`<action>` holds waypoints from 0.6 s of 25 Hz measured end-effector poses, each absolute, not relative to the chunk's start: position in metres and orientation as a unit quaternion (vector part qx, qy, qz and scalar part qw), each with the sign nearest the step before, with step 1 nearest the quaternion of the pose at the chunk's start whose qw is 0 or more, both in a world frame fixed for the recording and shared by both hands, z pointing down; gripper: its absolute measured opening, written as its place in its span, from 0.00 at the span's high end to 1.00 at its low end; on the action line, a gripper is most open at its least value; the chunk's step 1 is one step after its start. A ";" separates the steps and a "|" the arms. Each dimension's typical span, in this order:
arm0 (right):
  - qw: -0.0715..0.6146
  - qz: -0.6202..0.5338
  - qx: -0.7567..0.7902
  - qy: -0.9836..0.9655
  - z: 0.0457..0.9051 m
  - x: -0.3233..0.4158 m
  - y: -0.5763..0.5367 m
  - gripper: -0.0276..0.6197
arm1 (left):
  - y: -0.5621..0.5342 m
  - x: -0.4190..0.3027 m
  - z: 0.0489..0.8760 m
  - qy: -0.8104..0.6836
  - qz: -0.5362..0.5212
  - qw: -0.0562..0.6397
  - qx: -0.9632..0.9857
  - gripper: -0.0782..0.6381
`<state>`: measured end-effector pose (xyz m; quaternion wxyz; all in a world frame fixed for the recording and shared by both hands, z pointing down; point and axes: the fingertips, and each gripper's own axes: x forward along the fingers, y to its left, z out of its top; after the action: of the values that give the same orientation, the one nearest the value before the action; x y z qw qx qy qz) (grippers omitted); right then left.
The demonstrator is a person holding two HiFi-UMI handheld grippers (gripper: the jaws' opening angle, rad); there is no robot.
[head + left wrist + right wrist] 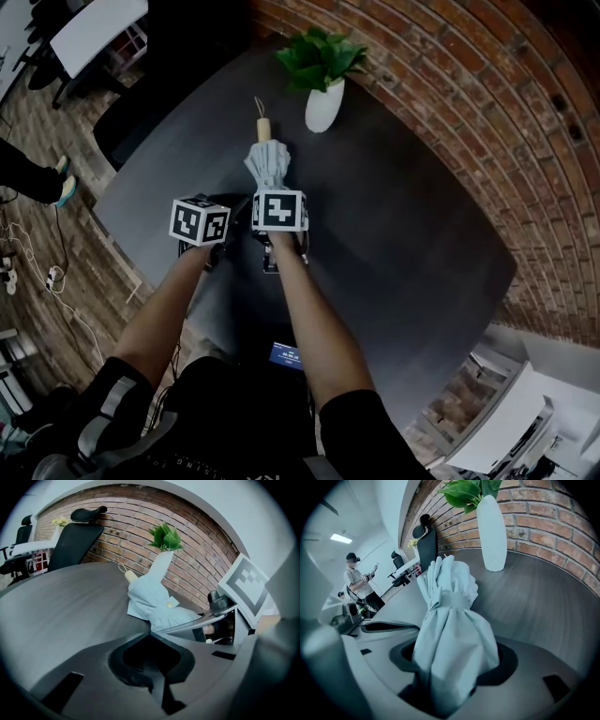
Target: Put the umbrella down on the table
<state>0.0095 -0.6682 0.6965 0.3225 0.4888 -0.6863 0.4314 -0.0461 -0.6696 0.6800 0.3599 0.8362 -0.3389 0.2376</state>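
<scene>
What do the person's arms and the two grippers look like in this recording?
The left gripper and right gripper have smooth grey moulded fingers, each carrying a white cube with black square markers. The person wears black short sleeves; the forearms are uncovered.

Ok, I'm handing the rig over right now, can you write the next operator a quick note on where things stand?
Right tongs: shut on the folded umbrella, gripping its cloth.
Left tongs: shut, empty, beside the right.
Umbrella: low over the dark table, wooden handle toward the white vase; whether it touches the table is unclear.
Done: umbrella brought over the table.
Left: lay it flat, open the right tongs, withdraw.
</scene>
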 end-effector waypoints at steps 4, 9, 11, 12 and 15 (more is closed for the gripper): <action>0.312 0.436 0.482 -0.693 0.697 0.009 -0.670 0.49 | -0.672 -0.048 0.685 -0.344 0.249 0.357 0.832 0.89; 0.289 0.432 0.480 -0.707 0.689 0.010 -0.672 0.41 | -0.669 -0.051 0.683 -0.342 0.257 0.351 0.833 0.89; 0.284 0.422 0.480 -0.715 0.683 0.010 -0.671 0.39 | -0.668 -0.052 0.678 -0.342 0.258 0.345 0.835 0.89; 0.285 0.417 0.479 -0.717 0.679 0.009 -0.669 0.39 | -0.667 -0.053 0.675 -0.343 0.257 0.342 0.836 0.89; 0.283 0.416 0.475 -0.722 0.666 0.007 -0.662 0.39 | -0.663 -0.052 0.665 -0.341 0.255 0.337 0.840 0.89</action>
<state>0.0065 -0.6622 0.6658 0.2834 0.4747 -0.7221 0.4159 -0.0516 -0.6629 0.6652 0.3366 0.8399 -0.3413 0.2546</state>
